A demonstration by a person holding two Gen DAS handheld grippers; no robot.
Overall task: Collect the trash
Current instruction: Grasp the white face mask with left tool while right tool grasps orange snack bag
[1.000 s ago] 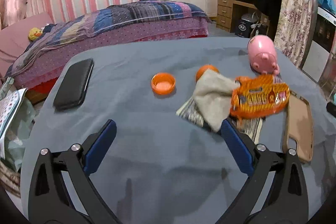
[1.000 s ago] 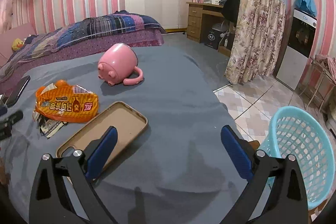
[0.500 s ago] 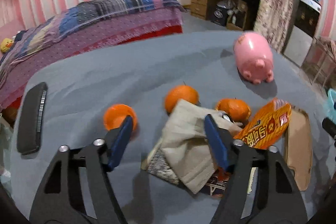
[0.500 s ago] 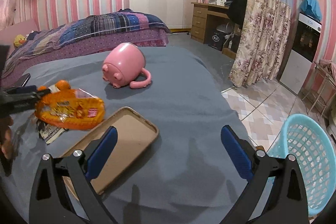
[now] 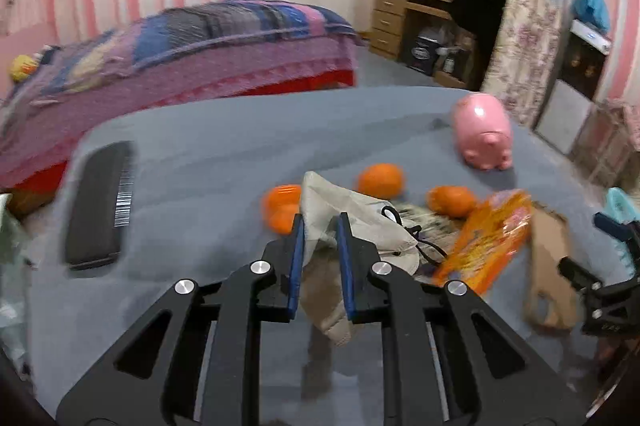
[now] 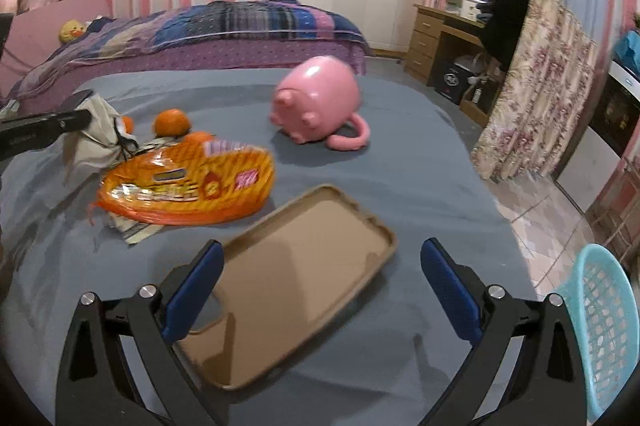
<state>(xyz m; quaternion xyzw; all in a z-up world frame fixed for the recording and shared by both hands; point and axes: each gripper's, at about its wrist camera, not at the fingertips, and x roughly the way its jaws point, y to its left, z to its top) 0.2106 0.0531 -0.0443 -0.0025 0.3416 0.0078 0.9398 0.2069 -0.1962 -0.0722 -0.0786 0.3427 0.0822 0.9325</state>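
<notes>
My left gripper [image 5: 319, 226] is shut on a crumpled beige cloth-like wrapper [image 5: 352, 218] and lifts it off the grey table [image 5: 192, 166]; the wrapper also shows in the right wrist view [image 6: 94, 138]. An orange snack bag [image 5: 486, 242] lies to its right, seen too in the right wrist view [image 6: 188, 182]. My right gripper [image 6: 320, 290] is open and empty above a brown tray [image 6: 288, 278]. A light blue basket [image 6: 600, 330] stands on the floor at the right.
A pink pig mug [image 6: 316, 102] lies on its side. Oranges [image 5: 380, 180] and an orange lid [image 5: 280, 200] sit behind the wrapper. A black phone [image 5: 100, 198] lies at the left. Printed paper [image 6: 136, 230] lies under the snack bag. A bed [image 5: 160, 46] is behind.
My left gripper moved forward over the beige wrapper, closed on it and raised it. The snack bag shifted. My right gripper moved forward over the brown tray and stayed open.
</notes>
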